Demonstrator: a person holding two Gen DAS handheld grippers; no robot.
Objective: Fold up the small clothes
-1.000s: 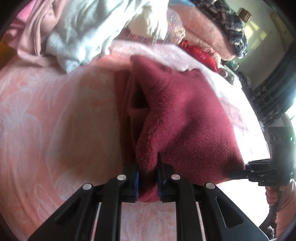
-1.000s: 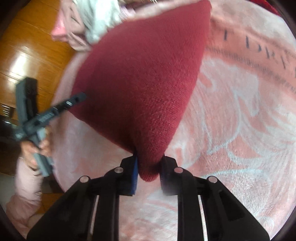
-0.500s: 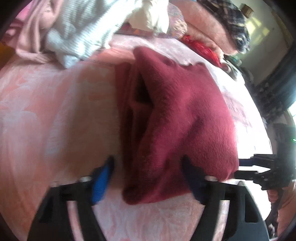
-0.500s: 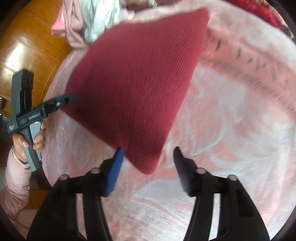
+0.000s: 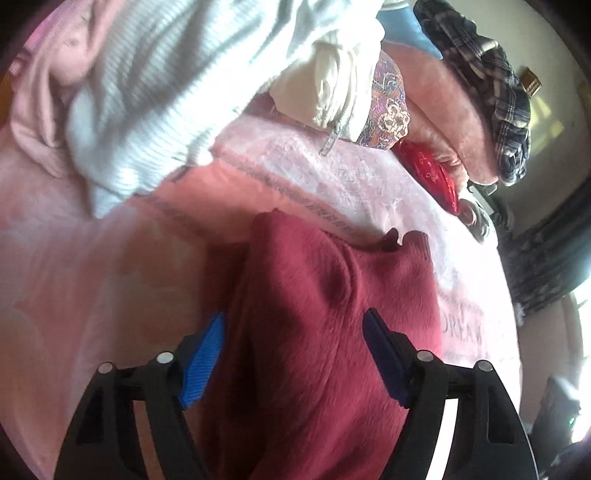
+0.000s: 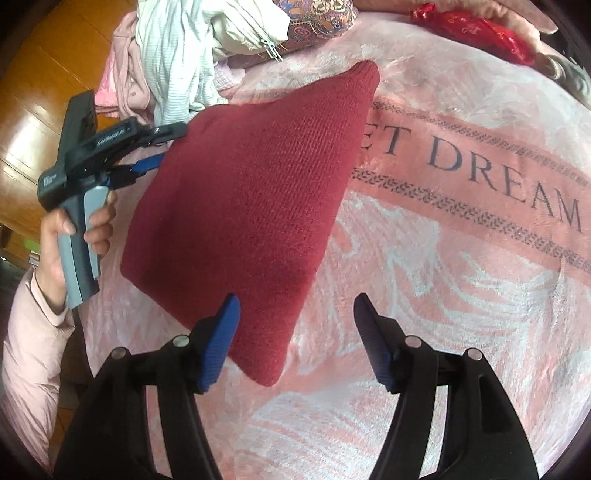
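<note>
The left gripper point(image 5: 293, 328) hangs over the folded dark red knit garment point(image 6: 255, 206), its blue-padded jaws spread but narrowing, with the red fabric showing between them and neither pad pressing on it. The right gripper point(image 6: 295, 314) is also spread and widening; the near corner of the garment lies under its left pad, and the pads do not pinch it. The garment lies flat as a folded, roughly four-sided bundle on a pink blanket point(image 6: 443, 295) with pale leaf patterns and dark lettering in a band. In the right wrist view, the left gripper is at the garment's far left edge, held by a hand point(image 6: 70, 236) in a pale pink sleeve point(image 6: 33, 332). Beyond the garment is a heap of unfolded clothes point(image 5: 166, 85): pale ribbed knit, pink fabric, a cream zipped piece. A shiny red packet point(image 6: 476, 31) lies near the blanket's far edge.
</note>
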